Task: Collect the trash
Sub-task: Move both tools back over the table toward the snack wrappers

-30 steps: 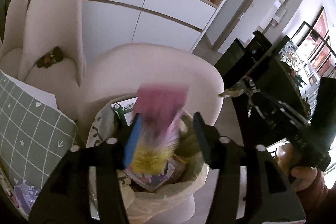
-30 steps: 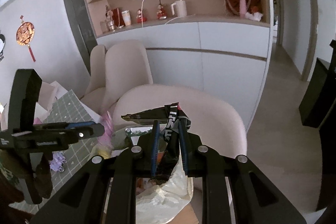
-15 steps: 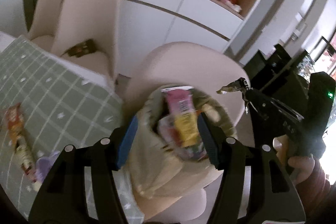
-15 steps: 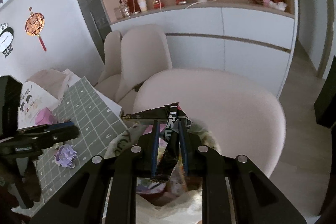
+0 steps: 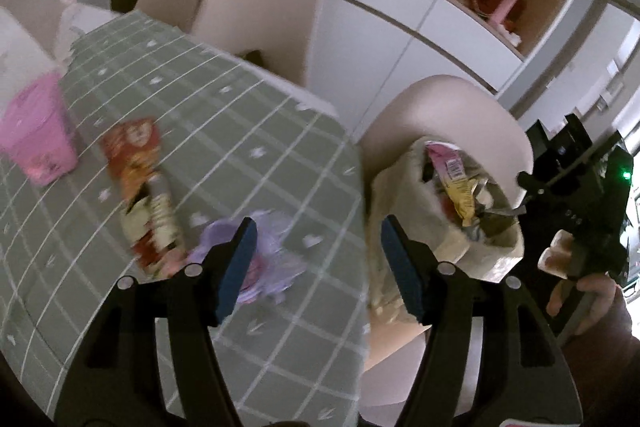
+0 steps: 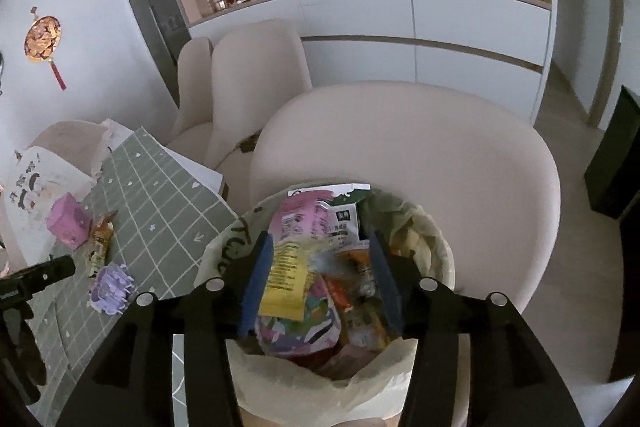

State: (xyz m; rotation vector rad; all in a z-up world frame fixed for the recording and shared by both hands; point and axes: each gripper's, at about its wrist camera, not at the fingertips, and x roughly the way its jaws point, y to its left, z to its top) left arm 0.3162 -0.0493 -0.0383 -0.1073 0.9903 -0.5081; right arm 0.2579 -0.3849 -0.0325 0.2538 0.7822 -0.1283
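My left gripper (image 5: 319, 231) hangs over the edge of the green checked table (image 5: 280, 131), its jaws opening with nothing between them. A crumpled purple wad (image 5: 268, 255) lies just by its left finger. An orange snack wrapper (image 5: 136, 163) lies farther left on the cloth. My right gripper (image 6: 320, 241) is over the full trash bag (image 6: 432, 251), its jaws opening and empty. Pink and yellow wrappers (image 6: 292, 247) lie in the bag below them. In the left wrist view the right gripper (image 5: 520, 197) sits just right of the bag (image 5: 400, 179).
The bag stands on a cream chair (image 6: 440, 147). Two more cream chairs (image 6: 248, 75) stand behind the table. A pink box (image 6: 68, 221) and a white printed bag (image 6: 36, 183) sit on the table's far side. White cabinets (image 6: 460, 19) line the wall.
My left gripper swung left from above the bag to the table edge, leaving the pink wrapper in the bag. My right gripper sank over the bag and opened; the dark wrapper left its jaws.
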